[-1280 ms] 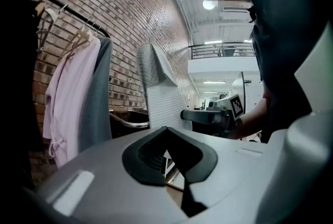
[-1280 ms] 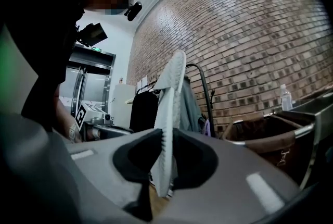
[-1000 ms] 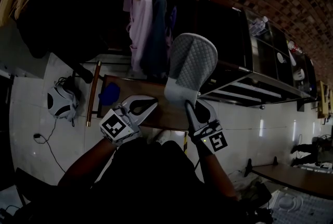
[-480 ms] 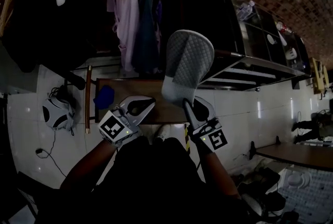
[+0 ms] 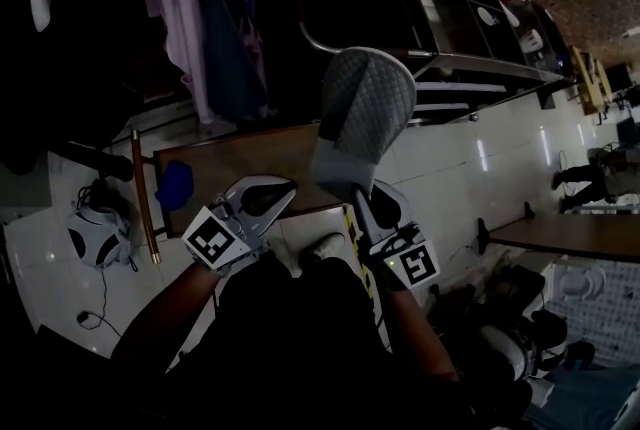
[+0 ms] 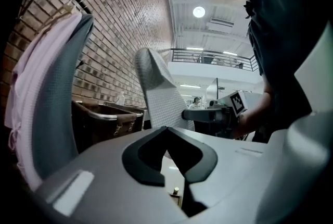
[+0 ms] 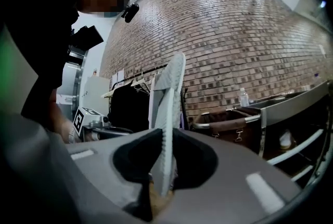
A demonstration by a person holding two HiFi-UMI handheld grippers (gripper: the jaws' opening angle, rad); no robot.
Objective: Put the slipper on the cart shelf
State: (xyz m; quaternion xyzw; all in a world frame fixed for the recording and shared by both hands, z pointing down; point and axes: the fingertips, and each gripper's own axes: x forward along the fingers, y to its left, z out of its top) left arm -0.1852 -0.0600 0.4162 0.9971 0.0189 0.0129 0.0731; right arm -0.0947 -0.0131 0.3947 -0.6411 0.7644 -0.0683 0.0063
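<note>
Largely dark cart (image 5: 345,3) behind slipper (image 5: 362,113)

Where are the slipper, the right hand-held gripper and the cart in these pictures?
slipper (image 5: 365,108), head view, middle of its quilted grey surface.
right hand-held gripper (image 5: 358,201), head view, between its fingertips, at the slipper's lower end.
cart (image 7: 225,132), right gripper view, its dark front wall.

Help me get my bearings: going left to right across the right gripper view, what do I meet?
dark hanging clothes → slipper → brown bin → metal shelves
</note>
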